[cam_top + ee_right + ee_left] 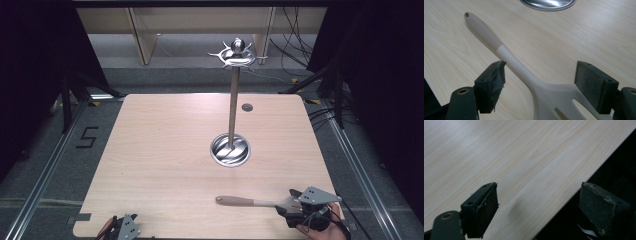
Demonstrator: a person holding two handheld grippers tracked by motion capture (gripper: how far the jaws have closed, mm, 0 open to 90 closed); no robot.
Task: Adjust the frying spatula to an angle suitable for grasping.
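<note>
Spatula (524, 72) lies between the right gripper's (540, 82) wide jaws, unclamped.
Handle runs straight ahead from them; left gripper (539, 207), wide, empty, well apart.

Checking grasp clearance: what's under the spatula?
Bare table under the spatula, which lies flat; nothing else shows beneath its handle or neck. The right gripper straddles it, jaws open. Under the slotted blade, at the frame's bottom edge, cannot be seen.

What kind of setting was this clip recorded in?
Probably a lab recording rig, not a kitchen: black curtains around a lone table, loose cables on the floor, a floor marking "5".
</note>
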